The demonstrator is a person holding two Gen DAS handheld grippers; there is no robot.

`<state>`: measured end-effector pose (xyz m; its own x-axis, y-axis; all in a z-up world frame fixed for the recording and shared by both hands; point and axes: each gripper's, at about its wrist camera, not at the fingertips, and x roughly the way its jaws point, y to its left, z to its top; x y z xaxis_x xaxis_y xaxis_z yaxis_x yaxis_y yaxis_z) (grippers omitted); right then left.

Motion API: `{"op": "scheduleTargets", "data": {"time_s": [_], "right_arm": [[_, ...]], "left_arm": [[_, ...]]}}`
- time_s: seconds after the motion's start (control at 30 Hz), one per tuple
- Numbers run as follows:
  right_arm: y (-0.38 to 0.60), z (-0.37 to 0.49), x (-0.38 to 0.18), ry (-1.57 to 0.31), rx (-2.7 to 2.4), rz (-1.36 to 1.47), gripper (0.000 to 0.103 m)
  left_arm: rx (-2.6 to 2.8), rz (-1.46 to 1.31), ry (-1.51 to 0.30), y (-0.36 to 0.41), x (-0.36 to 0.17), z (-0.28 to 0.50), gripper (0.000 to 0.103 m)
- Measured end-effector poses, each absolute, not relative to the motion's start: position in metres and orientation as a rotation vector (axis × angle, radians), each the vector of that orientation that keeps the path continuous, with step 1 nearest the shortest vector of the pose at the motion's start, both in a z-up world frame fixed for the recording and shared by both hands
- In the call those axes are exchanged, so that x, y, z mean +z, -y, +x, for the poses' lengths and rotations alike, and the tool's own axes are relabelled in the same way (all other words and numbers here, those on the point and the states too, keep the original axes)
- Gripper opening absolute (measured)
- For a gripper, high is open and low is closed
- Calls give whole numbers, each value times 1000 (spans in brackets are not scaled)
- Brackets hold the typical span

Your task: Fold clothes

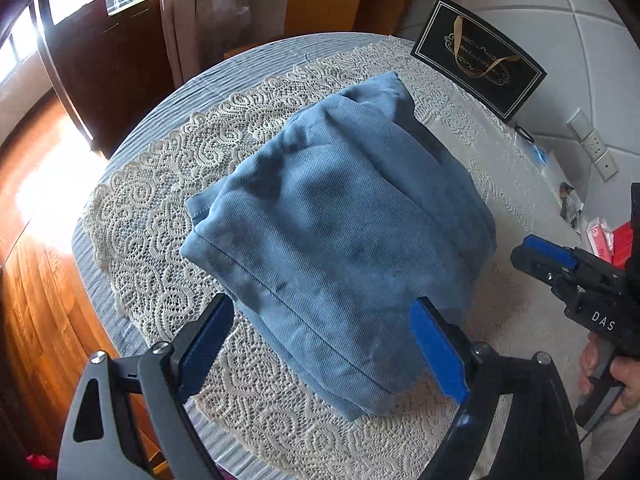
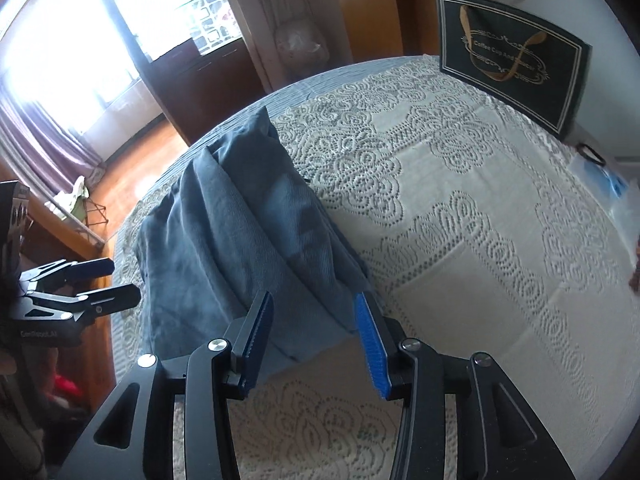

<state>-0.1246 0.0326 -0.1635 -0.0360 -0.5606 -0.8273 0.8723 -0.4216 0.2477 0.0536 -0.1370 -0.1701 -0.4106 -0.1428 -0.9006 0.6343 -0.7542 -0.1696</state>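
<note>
Just ahead of the spread, empty left gripper (image 1: 320, 332) and right gripper (image 2: 314, 320), the folded garment (image 1: 340, 236) lies compact on the lace cloth (image 1: 168, 208), seemingly released so the fold can settle.

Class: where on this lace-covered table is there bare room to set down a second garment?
The lace tablecloth lies bare between the folded blue denim garment and the black gift bag. The wall-side edge is crowded with small packets.
</note>
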Motion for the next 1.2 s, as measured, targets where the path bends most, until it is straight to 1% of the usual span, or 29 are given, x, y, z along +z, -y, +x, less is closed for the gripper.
{"op": "scheduleTargets", "data": {"time_s": [0.07, 0.13, 0.2, 0.4, 0.43, 0.47, 0.5, 0.57, 0.73, 0.8, 0.87, 0.93, 0.97, 1.0, 1.03, 1.07, 1.1, 1.2], "right_arm": [[-36, -117, -163, -401, -1684, 1163, 40], [-35, -109, -164, -404, -1680, 1184, 24], [-34, -103, -166, -389, -1688, 1209, 20], [-21, -99, -173, -280, -1784, 1307, 19], [-18, -99, -175, -262, -1803, 1327, 17], [-14, -99, -177, -244, -1823, 1349, 17], [-12, -99, -179, -226, -1842, 1367, 17], [-9, -100, -183, -180, -1879, 1402, 16], [-5, -108, -210, -95, -1947, 1506, 16], [-4, -111, -222, -58, -1962, 1544, 16], [-3, -112, -224, -29, -1995, 1551, 16], [-8, -108, -216, 14, -2033, 1530, 18], [-14, -105, -209, 38, -2055, 1511, 21], [-19, -102, -203, 57, -2075, 1495, 30], [-26, -99, -197, 78, -2096, 1481, 43], [-33, -95, -192, 103, -2113, 1471, 48], [-38, -92, -190, 127, -2123, 1470, 51], [-51, -83, -193, 188, -2139, 1496, 51]], "left_arm": [[-2210, 1332, -673, 138, -166, 52, 90], [-2247, 1349, -648, 144, -162, 42, 90], [-2296, 1372, -602, 151, -160, 30, 90], [-2471, 1478, -427, 174, -156, -21, 89], [-2491, 1503, -403, 177, -158, -28, 85], [-2510, 1529, -378, 180, -160, -35, 78], [-2521, 1558, -363, 184, -164, -43, 73], [-2515, 1599, -324, 193, -175, -58, 70], [-2456, 1707, -270, 214, -219, -81, 70], [-2468, 1727, -314, 220, -225, -83, 77], [-2483, 1743, -378, 228, -225, -84, 79], [-2536, 1711, -365, 231, -211, -73, 84], [-2562, 1694, -358, 233, -204, -68, 89], [-2591, 1672, -316, 233, -196, -61, 94], [-2609, 1659, -279, 234, -192, -55, 98], [-2627, 1647, -241, 236, -188, -49, 103], [-2635, 1655, -217, 237, -190, -45, 103], [-2620, 1696, -148, 240, -203, -35, 103]]}}
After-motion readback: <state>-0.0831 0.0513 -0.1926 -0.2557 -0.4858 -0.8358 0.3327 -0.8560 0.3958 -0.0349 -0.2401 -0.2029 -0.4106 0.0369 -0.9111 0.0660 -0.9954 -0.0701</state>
